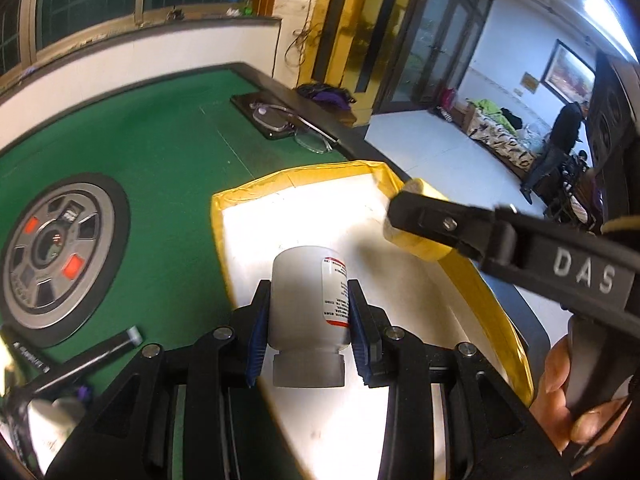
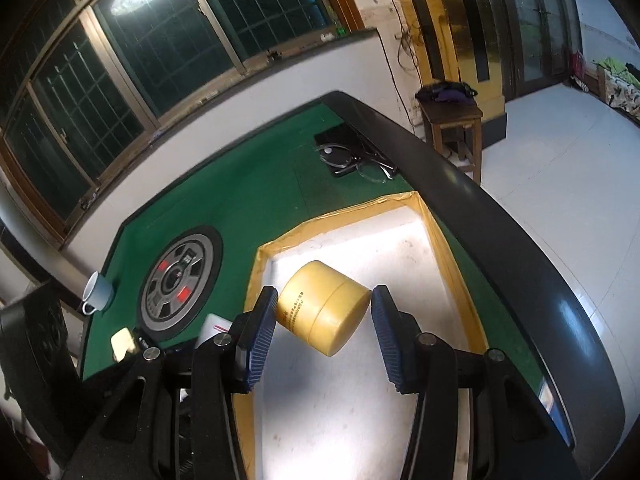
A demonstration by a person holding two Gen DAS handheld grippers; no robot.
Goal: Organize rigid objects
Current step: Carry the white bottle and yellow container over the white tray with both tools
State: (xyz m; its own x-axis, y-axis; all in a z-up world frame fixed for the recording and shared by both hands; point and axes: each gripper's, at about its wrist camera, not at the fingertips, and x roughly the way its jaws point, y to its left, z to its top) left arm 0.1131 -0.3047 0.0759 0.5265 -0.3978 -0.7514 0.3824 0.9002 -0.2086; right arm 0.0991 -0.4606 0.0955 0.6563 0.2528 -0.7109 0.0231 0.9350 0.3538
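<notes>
Left wrist view: left gripper (image 1: 308, 320) clamped on a white bottle (image 1: 306, 300), blue pads pressed to both sides, cap end toward the camera. Bottle held above the white floor of a tray (image 1: 218, 216) with yellow taped rim, resting on a green table (image 1: 160, 152). Tray floor bare as far as seen. At right, right gripper (image 1: 404, 216) reaching over the tray's far corner, carrying a yellow jar (image 1: 416, 240), a hand (image 1: 568, 396) on its handle. Farther back, a phone (image 1: 260, 116) with glasses (image 1: 308, 136) lying partly on it. At lower left, a pen (image 1: 92, 356) and blurred white items, still outside the tray.

Right wrist view: right gripper (image 2: 324, 316) around the yellow jar (image 2: 324, 308), tilted on its side above the tray (image 2: 444, 240). Left pad touching the jar; a sliver of gap at the right pad, so grip judged loose or just letting go, not certain. Cup (image 2: 98, 290) at the table's far left edge.

Progress, as judged: early. Two items over the tray, neither set down yet; pen, cup and other pieces still to gather.
</notes>
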